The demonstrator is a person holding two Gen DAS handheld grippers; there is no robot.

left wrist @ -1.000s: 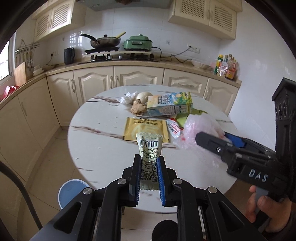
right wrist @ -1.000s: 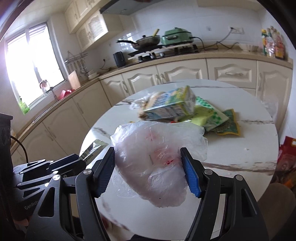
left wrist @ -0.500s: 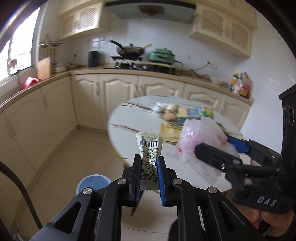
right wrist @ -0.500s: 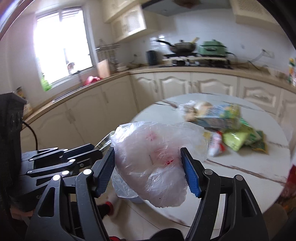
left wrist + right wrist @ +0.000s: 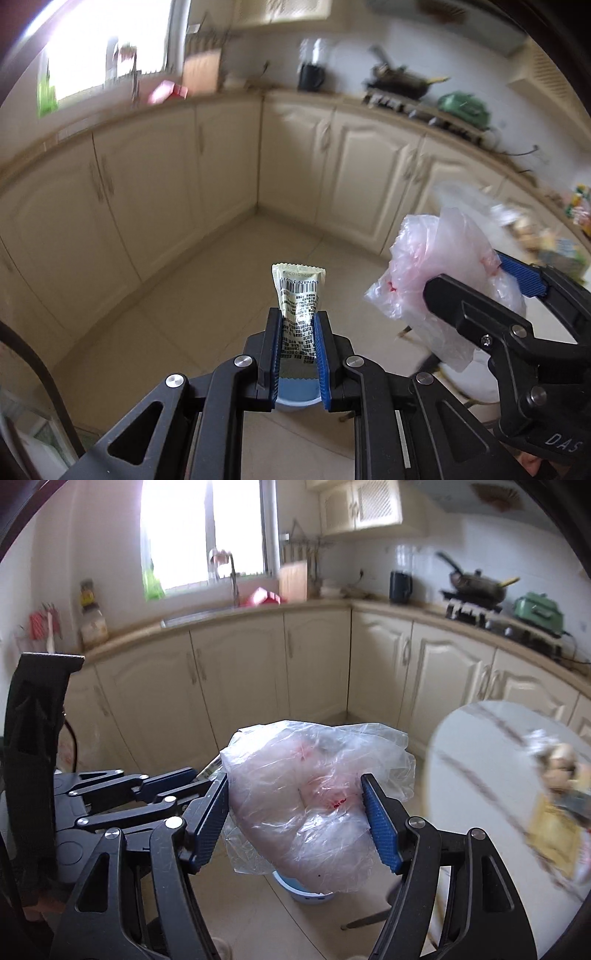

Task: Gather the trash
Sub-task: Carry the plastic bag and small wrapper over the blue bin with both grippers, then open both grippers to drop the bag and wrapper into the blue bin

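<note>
Two tongs, left tongs (image 5: 298, 341) one wrapper (image 5: 298, 295), right tongs (image 5: 295, 818) one bag (image 5: 314, 794)

Left wrist view: looks along my left tongs (image 5: 298, 354), tilted down at the floor and corner cabinets (image 5: 207, 177), close to the wrapper (image 5: 298, 295) ahead.
Right wrist view: looks along my right tongs (image 5: 295, 819), close behind the plastic bag (image 5: 314, 797), facing the window (image 5: 203, 531).
Shared: blue bin (image 5: 297, 395) (image 5: 306, 893) beneath both tongs, cabinets, stove, and each view catches the other tongs.
</note>
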